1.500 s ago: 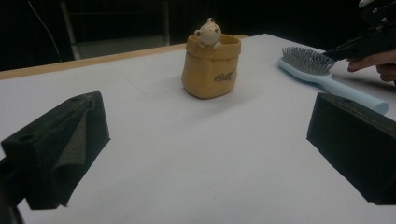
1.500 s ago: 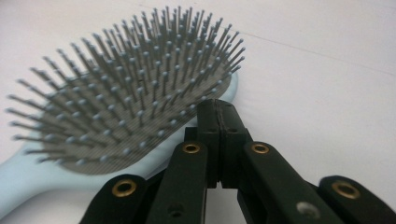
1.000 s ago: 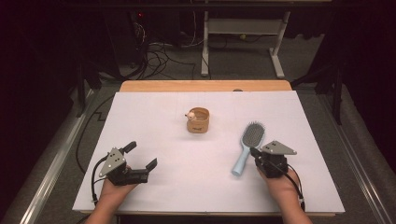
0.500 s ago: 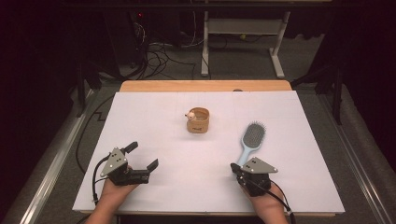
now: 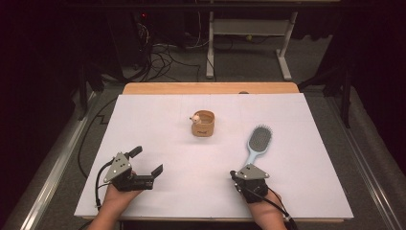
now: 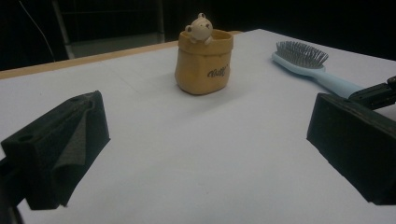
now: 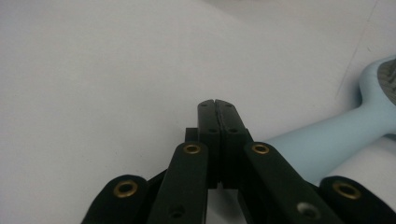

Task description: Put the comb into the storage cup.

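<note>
Looking down from the high view: white table (image 5: 158, 120) with wooden far edge. Left tool (image 5: 146, 165) at near left corner, held in left hand (image 5: 115, 199), jaws spread wide, nothing between them, cable looping behind. Right tool (image 5: 235, 176) at near right of centre, held in right hand (image 5: 265, 211), grey three-cornered plate on top; jaw gap hidden beneath plate from this angle. Light blue hairbrush (image 5: 257, 143) lying flat beyond right tool, handle end just beside plate, bristle head pointing away toward far right. Tan pot (image 5: 203, 124) with small bear figure (image 5: 195, 117) on rim, standing upright near table centre, well apart from both tools.

Left gripper view: two black foam-faced jaws far apart at frame edges, empty. Pot (image 6: 203, 61) upright ahead between them, bear (image 6: 200, 28) peeking over rim, script lettering on front. Hairbrush (image 6: 308, 65) to right, bristles up.

Right gripper view: jaws pressed together, tips meeting, nothing clamped. Hairbrush handle (image 7: 336, 137) lying on table just beside jaws; contact cannot be told.
</note>
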